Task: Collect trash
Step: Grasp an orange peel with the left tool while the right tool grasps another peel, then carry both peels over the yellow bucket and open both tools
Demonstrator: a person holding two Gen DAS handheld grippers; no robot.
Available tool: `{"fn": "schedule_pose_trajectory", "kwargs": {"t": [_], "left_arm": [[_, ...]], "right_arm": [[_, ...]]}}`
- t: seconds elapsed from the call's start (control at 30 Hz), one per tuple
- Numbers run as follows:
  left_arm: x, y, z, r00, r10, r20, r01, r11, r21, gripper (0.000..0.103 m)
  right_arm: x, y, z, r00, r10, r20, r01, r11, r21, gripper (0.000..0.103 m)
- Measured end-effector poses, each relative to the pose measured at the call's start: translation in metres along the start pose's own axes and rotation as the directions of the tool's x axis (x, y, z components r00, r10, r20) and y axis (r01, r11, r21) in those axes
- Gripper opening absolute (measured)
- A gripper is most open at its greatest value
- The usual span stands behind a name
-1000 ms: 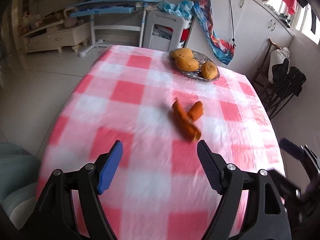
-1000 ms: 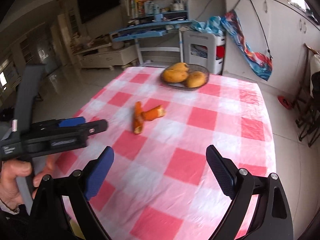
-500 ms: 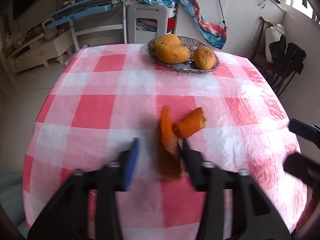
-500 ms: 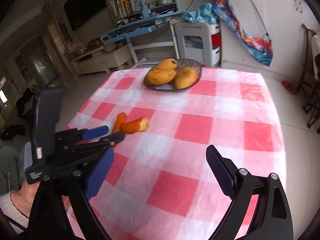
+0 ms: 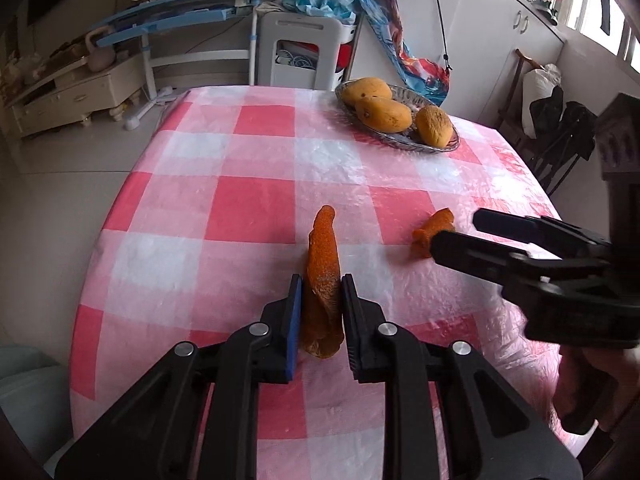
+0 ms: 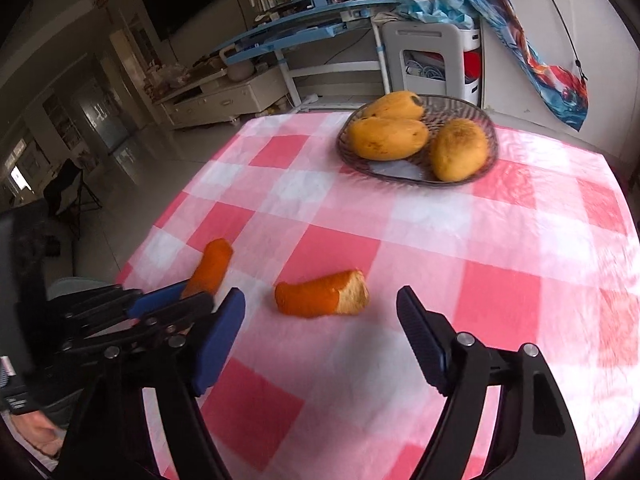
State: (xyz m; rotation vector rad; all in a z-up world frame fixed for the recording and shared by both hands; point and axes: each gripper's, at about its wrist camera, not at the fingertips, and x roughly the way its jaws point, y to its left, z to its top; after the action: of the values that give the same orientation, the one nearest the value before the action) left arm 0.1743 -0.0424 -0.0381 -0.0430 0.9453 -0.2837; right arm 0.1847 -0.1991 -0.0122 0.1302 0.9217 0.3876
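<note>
Two pieces of orange fruit peel lie on the pink-and-white checked tablecloth (image 5: 248,204). My left gripper (image 5: 320,280) is closing on the long peel (image 5: 322,248), whose strip stands on edge between the pads, pressed from both sides. The right wrist view shows this gripper (image 6: 198,294) at the left with the long peel (image 6: 212,264) sticking out past it. My right gripper (image 6: 321,293) is open and its jaws are narrowing. The short curled peel (image 6: 316,300) lies just beyond its fingertips, untouched. In the left wrist view the right gripper (image 5: 456,230) partly covers the short peel (image 5: 424,236).
A glass dish (image 6: 492,152) holding three mangoes (image 6: 388,136) stands at the far side of the table. The table's left edge (image 5: 100,240) drops to the tiled floor. A white cart (image 5: 304,52) and a blue desk stand beyond; dark chairs (image 5: 560,132) stand at the right.
My left gripper moved forward and down, and its jaws went from wide open to closed around the long peel. My right gripper came closer to the short peel and its jaws narrowed.
</note>
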Motion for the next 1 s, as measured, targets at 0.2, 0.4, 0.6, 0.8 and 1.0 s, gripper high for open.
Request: {"fn": "schedule_pose_trajectory", "kwargs": {"t": [0.2,0.4,0.6,0.8,1.0], "left_arm": [[-0.001,0.002,0.000,1.000,-0.008,0.002,0.008,1.000,-0.009,0.018],[-0.009,0.004,-0.004,1.000,-0.002,0.020,0.003,1.000,-0.023,0.017],[-0.029,0.003,-0.013,0.999,0.005,0.039,-0.004,1.000,-0.022,0.017],[-0.057,0.000,-0.026,0.998,0.009,0.059,-0.008,1.000,-0.013,0.017],[-0.084,-0.007,-0.042,0.997,0.008,0.074,-0.008,1.000,0.000,0.017]], "right_arm": [[0.012,0.008,0.001,1.000,-0.019,-0.017,0.018,0.998,-0.060,0.047],[-0.002,0.011,-0.006,1.000,0.000,-0.018,-0.002,0.996,-0.085,0.039],[-0.025,0.023,-0.014,0.999,0.053,0.009,-0.052,0.996,-0.069,0.039],[-0.055,0.037,-0.035,0.992,0.126,0.032,-0.124,0.991,-0.052,0.039],[-0.088,0.051,-0.057,0.978,0.193,0.077,-0.187,0.979,-0.080,0.039]]}}
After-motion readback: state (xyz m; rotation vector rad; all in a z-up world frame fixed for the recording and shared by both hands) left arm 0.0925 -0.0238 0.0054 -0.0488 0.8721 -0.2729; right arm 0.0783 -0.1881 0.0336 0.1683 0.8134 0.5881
